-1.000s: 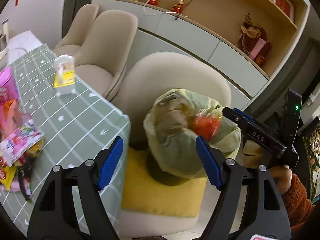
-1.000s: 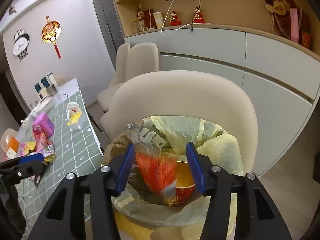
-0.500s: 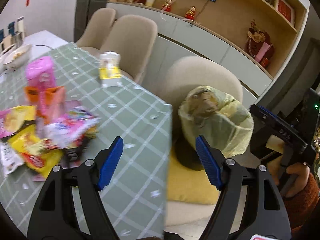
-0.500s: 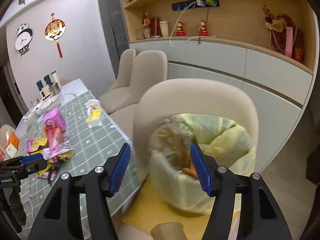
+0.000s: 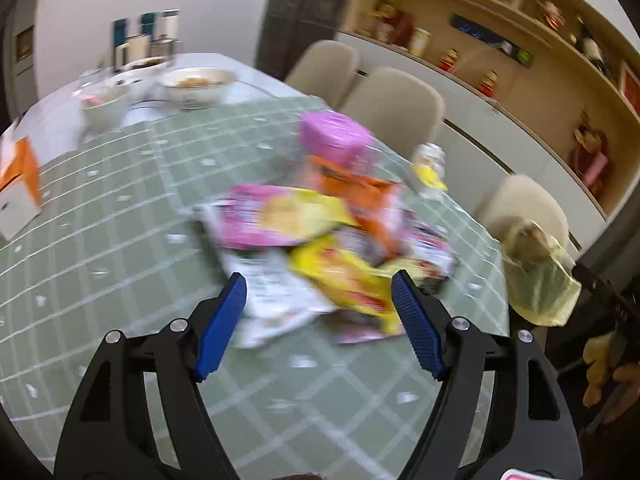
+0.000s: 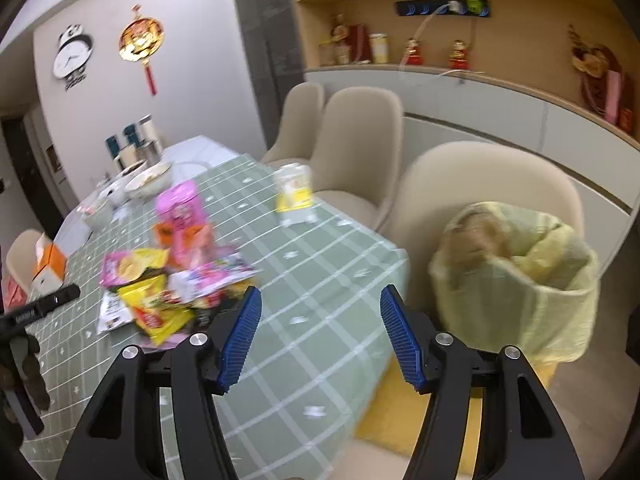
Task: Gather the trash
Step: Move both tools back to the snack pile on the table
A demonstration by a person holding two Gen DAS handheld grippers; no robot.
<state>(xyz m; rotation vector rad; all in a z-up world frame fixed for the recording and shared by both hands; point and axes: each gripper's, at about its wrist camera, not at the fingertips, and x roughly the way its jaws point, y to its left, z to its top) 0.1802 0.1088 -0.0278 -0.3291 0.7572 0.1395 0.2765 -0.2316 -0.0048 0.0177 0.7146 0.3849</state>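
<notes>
Green checked tablecloth (image 5: pixel 120 240) now fills both views: both grippers have swung from the bin bag (image 6: pixel 520 280) back to the wrapper pile (image 5: pixel 320 240). Left gripper (image 5: pixel 318 320) and right gripper (image 6: pixel 320 332) gape empty, ready for another pickup.

Three chairs (image 6: pixel 352 152), two bowls (image 5: pixel 196 84), one trash bag (image 6: pixel 520 280).

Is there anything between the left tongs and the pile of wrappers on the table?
Nothing visible. The left tongs are open and empty, and the wrappers lie just ahead of them on the table, with only bare cloth between.
</notes>
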